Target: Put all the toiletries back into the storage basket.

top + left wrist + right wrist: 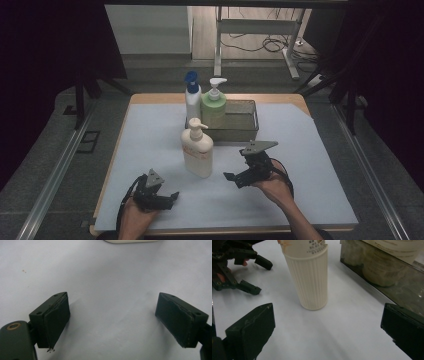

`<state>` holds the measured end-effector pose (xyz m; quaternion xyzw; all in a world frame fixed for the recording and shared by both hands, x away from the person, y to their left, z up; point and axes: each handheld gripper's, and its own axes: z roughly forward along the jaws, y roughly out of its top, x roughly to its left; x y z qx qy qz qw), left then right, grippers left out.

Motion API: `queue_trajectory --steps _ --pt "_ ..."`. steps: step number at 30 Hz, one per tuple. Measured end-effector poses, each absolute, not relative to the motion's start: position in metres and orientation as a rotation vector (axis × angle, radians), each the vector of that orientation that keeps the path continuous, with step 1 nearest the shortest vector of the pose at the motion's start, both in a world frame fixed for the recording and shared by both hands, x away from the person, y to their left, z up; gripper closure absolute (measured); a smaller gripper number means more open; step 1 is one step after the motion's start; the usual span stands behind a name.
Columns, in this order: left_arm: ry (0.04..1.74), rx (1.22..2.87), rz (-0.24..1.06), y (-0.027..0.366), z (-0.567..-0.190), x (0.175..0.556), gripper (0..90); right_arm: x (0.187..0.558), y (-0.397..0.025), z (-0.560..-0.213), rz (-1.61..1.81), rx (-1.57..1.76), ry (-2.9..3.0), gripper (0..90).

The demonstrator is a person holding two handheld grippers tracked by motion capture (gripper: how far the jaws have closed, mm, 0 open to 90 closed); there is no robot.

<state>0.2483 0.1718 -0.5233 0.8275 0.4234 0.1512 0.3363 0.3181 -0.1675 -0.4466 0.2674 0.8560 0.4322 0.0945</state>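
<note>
cream pump bottle [197, 150] — ribbed base, upright | both hand-held grippers — jaws apart

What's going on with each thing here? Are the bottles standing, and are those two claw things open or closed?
Cream pump bottle: upright on the white mat, outside the basket, held by nothing.
Green pump bottle: upright in the mesh basket.
Blue-capped bottle: upright at the basket's left end.
Left gripper: open, holding nothing.
Right gripper: open, holding nothing, pointing toward the cream pump bottle.
</note>
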Motion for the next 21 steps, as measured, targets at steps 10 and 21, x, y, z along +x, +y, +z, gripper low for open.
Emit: queue_trajectory --steps 10,21 --pt "1.102 2.161 0.394 0.172 -0.523 0.248 12.3 0.319 -0.146 -0.438 1.270 0.760 2.528 0.0" --pt "1.105 2.157 0.394 0.172 -0.523 0.248 12.3 0.322 -0.122 -0.430 1.290 0.725 2.540 0.0"
